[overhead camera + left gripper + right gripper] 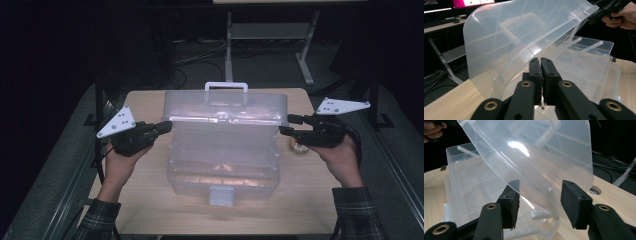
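A clear plastic toolbox (pixel 222 175) stands mid-table with its lid (pixel 225 107) swung up, white handle (pixel 226 86) at the far side and a latch (pixel 221 196) at the near side. My left gripper (pixel 167 126) is shut, with its tips against the lid's left end; in the left gripper view the jaws (pixel 540 61) meet in front of the lid (pixel 511 37), and nothing shows pinched between them. My right gripper (pixel 286 125) is open, and in the right gripper view (pixel 541 185) its jaws straddle the lower edge of the lid (pixel 536 152).
A small round roll (pixel 299 147) lies on the wooden table (pixel 150 210) just under my right gripper. A round cable hole (pixel 595 190) sits in the tabletop near it. Beyond the table are a desk frame (pixel 305 55) and floor cables.
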